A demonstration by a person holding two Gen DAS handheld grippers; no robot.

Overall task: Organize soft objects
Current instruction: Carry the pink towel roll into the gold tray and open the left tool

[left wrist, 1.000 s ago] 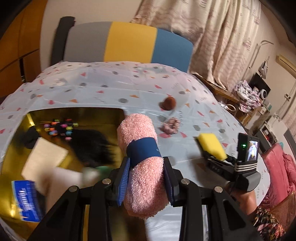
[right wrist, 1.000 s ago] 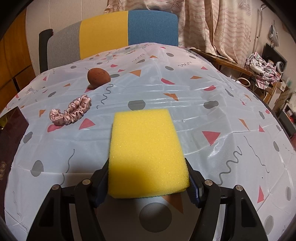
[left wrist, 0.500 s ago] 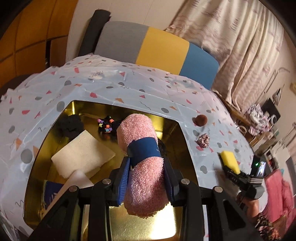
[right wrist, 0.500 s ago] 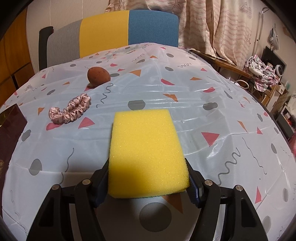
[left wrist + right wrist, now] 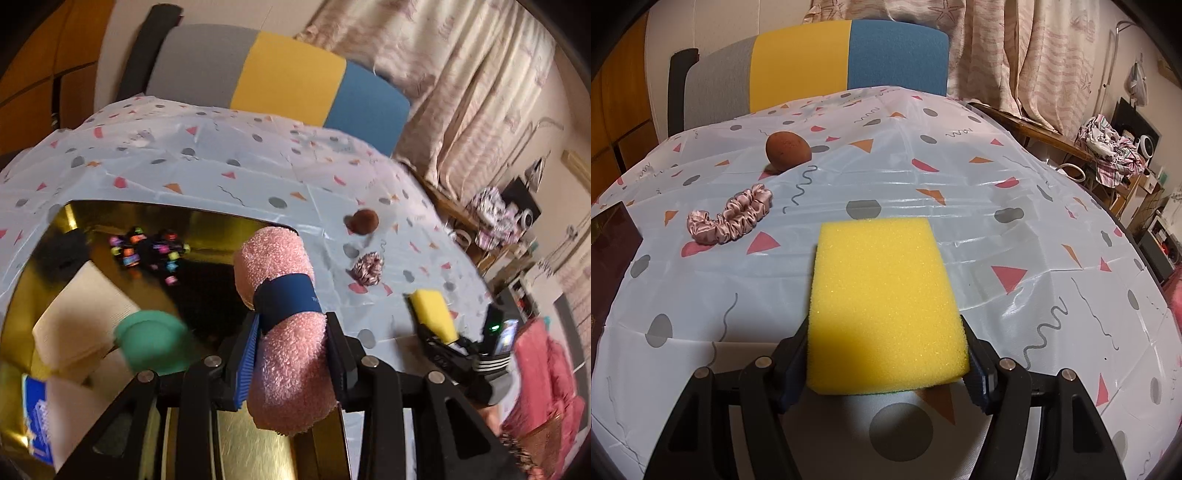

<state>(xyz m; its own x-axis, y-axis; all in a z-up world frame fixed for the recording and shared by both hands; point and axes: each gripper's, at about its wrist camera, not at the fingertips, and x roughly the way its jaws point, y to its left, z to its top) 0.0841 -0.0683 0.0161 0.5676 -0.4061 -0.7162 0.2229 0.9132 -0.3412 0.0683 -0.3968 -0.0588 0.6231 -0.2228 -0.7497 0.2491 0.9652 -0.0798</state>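
Note:
My left gripper (image 5: 291,332) is shut on a rolled pink towel (image 5: 273,254) with a dark blue band. It holds the roll above the right part of an open gold box (image 5: 214,225). The box contains a black fluffy piece (image 5: 62,254), a bundle of coloured beads (image 5: 155,251), a beige cloth (image 5: 77,314) and a green round thing (image 5: 151,343). My right gripper (image 5: 886,339) is shut on a yellow sponge (image 5: 882,280) above the patterned tablecloth (image 5: 997,240). On the cloth lie a pink scrunchie (image 5: 731,218) and a brown egg-shaped sponge (image 5: 786,147).
A chair (image 5: 812,70) with grey, yellow and blue panels stands behind the table. Curtains and cluttered shelves (image 5: 1115,147) fill the right side of the room. The box corner (image 5: 613,236) shows at the left of the right wrist view. A blue packet (image 5: 37,417) lies at the box's near left.
The left gripper has swung with the towel over the gold box, first left, then back toward its right side. The green round thing has come into view. The right gripper has kept still.

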